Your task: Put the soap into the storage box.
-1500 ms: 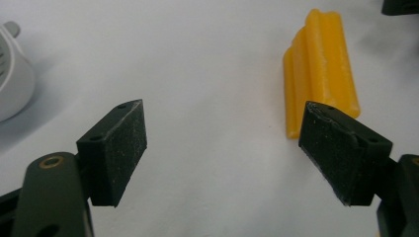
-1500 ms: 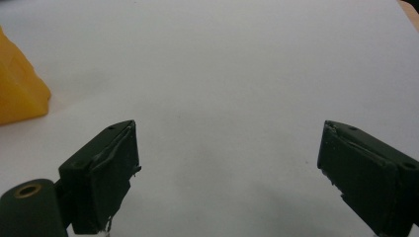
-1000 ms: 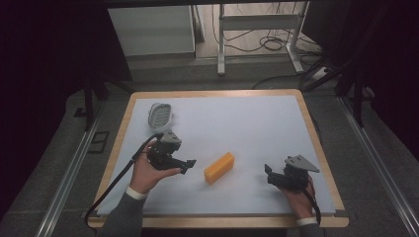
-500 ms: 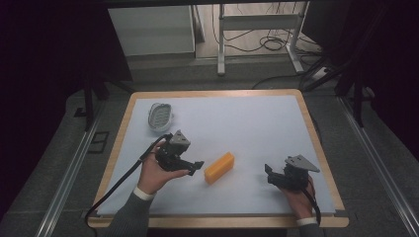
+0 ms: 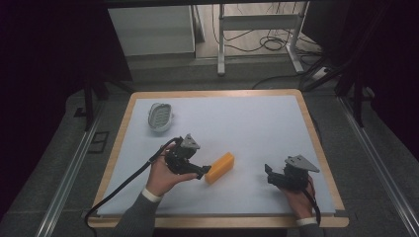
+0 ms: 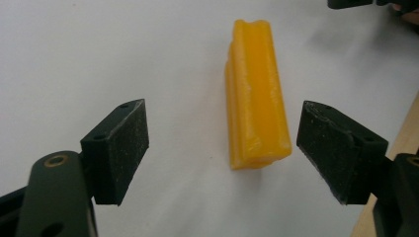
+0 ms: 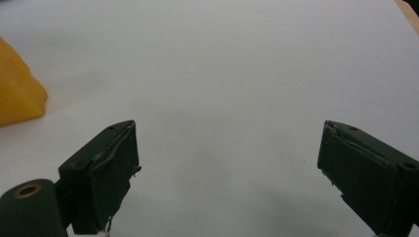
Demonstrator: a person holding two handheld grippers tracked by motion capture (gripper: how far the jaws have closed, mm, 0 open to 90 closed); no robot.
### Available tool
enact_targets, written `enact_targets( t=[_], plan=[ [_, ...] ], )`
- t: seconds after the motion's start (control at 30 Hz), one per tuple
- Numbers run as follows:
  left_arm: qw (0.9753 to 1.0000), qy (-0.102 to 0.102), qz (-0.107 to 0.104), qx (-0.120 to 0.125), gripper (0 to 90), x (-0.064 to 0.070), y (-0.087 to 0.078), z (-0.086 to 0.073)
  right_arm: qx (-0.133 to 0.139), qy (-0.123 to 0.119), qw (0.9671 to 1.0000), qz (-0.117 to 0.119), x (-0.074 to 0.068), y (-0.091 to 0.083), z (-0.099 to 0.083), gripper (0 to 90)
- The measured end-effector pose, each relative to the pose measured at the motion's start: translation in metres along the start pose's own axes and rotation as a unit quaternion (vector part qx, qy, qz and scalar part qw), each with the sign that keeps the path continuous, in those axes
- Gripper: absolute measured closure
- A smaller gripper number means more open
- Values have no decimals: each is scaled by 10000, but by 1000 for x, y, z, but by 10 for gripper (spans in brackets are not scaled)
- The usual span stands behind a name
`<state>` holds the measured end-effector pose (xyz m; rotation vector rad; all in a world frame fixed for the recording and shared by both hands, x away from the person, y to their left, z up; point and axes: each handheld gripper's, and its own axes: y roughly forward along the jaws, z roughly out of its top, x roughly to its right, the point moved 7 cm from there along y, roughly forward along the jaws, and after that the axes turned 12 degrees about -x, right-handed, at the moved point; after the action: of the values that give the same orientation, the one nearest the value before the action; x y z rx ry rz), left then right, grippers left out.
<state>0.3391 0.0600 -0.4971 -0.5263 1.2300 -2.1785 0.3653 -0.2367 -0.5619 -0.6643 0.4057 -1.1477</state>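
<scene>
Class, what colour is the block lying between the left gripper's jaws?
Orange-yellow: the block shows best in the left gripper view.

A grey soap dish (image 5: pixel 161 117) sits on the white table (image 5: pixel 257 123), far left

The block (image 5: pixel 220 168) is bright yellow-orange all over, like cheese, with no pattern on it. The left gripper (image 5: pixel 201 171) is black, and so is the right gripper (image 5: pixel 269 173), which has a grey plate on top. The table (image 5: pixel 257 118) is pale blue-white in the middle with a light brown wood edge. The little dish (image 5: pixel 160 117) is grey and white with stripes inside. The cable (image 5: pixel 123 185) is black. The sleeves (image 5: pixel 136 219) are grey with white cuffs.
</scene>
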Motion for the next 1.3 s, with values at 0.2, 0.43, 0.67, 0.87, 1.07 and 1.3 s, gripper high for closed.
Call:
enact_targets(
  t=[0.2,0.43,0.67,0.87,1.07,1.3],
  plan=[
    [10000,-12,-13,-57,212,5,10,4,5,5,10000,9,0,0,0,90],
    [9999,-31,-30,-111,213,6,20,5,-1,-5,10000,-5,0,0,0,90],
    [9997,-120,-76,-189,214,2,28,7,-5,-8,10000,0,0,0,0,90],
    [9995,-143,-126,-260,218,3,32,9,-7,-7,10000,-1,0,0,0,90],
    [9994,-98,-238,-237,223,13,33,18,1,11,10000,-7,0,0,0,90],
    [9988,59,-165,-463,240,22,46,29,-10,-8,10000,-3,0,0,0,90]
  ],
)
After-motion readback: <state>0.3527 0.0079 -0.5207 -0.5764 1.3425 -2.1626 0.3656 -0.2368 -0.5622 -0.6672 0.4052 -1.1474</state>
